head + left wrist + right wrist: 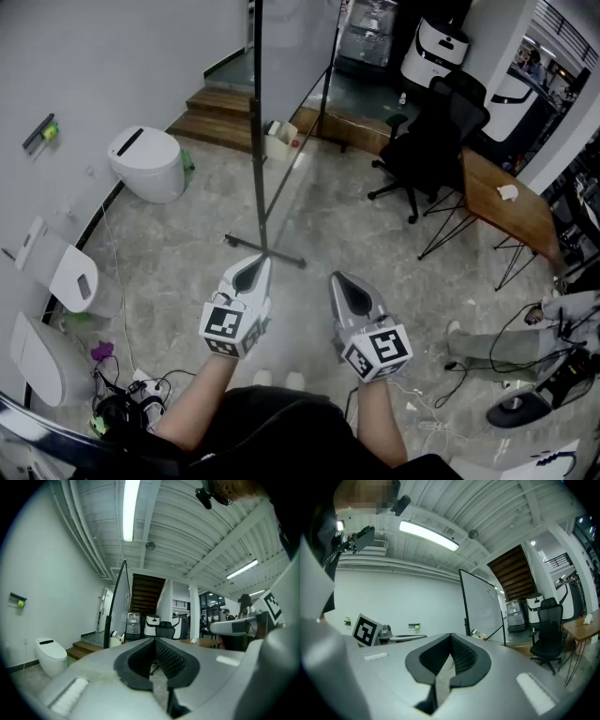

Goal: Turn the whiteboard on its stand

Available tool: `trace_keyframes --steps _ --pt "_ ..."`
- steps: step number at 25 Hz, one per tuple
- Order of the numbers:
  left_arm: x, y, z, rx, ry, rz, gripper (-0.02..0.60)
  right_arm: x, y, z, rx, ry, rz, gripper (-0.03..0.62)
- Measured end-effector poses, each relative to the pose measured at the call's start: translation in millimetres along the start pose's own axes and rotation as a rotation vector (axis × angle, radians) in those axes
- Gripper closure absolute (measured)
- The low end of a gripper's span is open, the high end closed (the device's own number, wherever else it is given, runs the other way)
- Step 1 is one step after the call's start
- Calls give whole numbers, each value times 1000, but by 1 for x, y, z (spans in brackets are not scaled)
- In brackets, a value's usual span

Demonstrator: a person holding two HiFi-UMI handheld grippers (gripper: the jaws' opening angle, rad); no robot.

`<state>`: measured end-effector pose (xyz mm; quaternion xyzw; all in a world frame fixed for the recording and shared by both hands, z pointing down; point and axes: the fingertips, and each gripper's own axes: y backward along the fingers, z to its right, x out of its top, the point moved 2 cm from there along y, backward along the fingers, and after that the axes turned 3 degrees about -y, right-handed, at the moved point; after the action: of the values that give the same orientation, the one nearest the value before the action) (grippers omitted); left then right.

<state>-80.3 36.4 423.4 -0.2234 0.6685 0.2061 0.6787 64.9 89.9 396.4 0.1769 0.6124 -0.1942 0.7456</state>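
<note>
The whiteboard (295,56) stands ahead of me on a thin black stand, seen almost edge-on from above, its foot bar (265,251) on the stone floor. My left gripper (253,267) is shut and empty, its tip just short of that foot bar. My right gripper (343,281) is beside it, also shut with nothing in it. In the left gripper view the whiteboard (117,606) rises beyond the closed left gripper (154,641). The right gripper view shows the board's white face (483,606) past the closed right gripper (451,637). Neither gripper touches the board.
A white toilet-like unit (148,164) stands left of the board, with others along the wall. Behind the board are wooden steps (220,112). A black office chair (427,145) and a wooden table (502,202) are at right. Cables (122,394) lie at lower left.
</note>
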Motion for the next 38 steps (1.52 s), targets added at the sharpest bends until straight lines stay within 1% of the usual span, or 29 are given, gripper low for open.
trace_keyframes --steps 3,8,12,16,23,29,35,38 --pt "8 5 5 12 22 1 576 -1 6 -3 3 -6 -6 585" --pt "9 4 2 17 23 3 576 -2 2 -5 21 5 -11 585" --pt "-1 2 -2 11 6 -4 576 0 -3 -5 50 -9 -7 585" --pt "-3 -1 -7 18 7 -3 575 1 -8 -3 67 -26 2 585" --pt "-1 -12 -9 26 22 -9 577 1 -12 7 61 -30 -4 585" --pt "-13 -25 -1 16 11 -30 578 -4 -9 19 57 -32 -14 585" --pt "-11 -40 10 10 12 -25 578 -1 -3 39 45 -38 -5 585" --pt "-9 -47 21 -15 23 -6 577 -4 -1 49 52 -39 -11 585"
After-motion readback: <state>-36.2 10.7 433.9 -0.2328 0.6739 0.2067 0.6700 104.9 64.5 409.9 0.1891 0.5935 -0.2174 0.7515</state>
